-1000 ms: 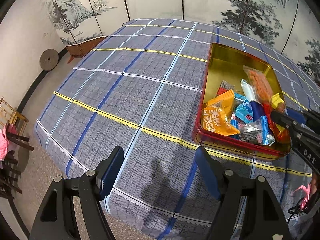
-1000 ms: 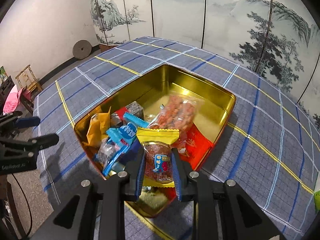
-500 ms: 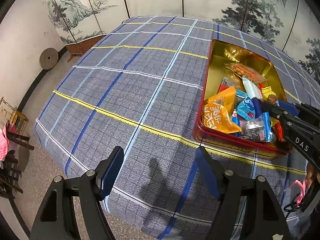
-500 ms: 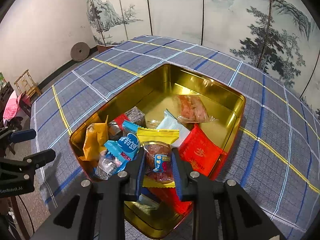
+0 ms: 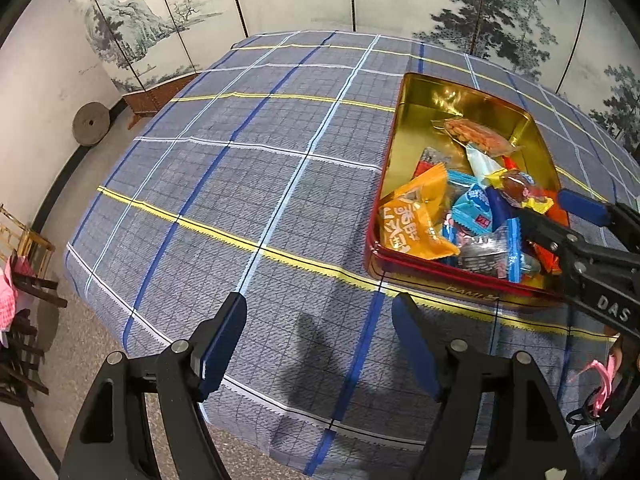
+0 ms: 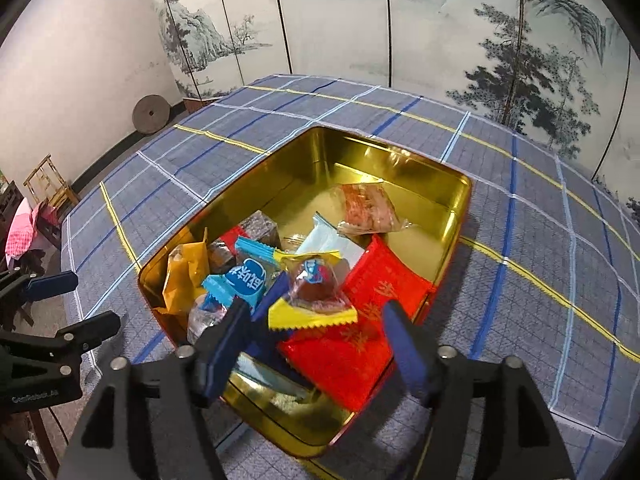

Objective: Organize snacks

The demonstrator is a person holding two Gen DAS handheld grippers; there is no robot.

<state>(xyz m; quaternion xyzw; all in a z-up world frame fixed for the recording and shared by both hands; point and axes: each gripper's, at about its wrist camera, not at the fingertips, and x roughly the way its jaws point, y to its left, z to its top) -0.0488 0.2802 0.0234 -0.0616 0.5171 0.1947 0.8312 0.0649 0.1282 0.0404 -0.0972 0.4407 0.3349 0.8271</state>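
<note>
Over the tin (image 6: 460, 196), the right gripper (image 6: 316, 344) hangs with fingers spread, a yellow-edged snack packet (image 6: 316, 296) lying just ahead between them, while the left gripper (image 5: 320, 344), likewise spread, waits well left over bare counter (image 5: 240, 184).

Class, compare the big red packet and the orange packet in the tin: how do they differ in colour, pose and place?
The red packet is red with pale markings and lies flat. The orange packet is orange and stands crumpled on edge.

The red packet lies against the tin's right wall in the right wrist view. The orange packet leans at the opposite wall.

Both rest inside the gold tin among other snacks.
</note>
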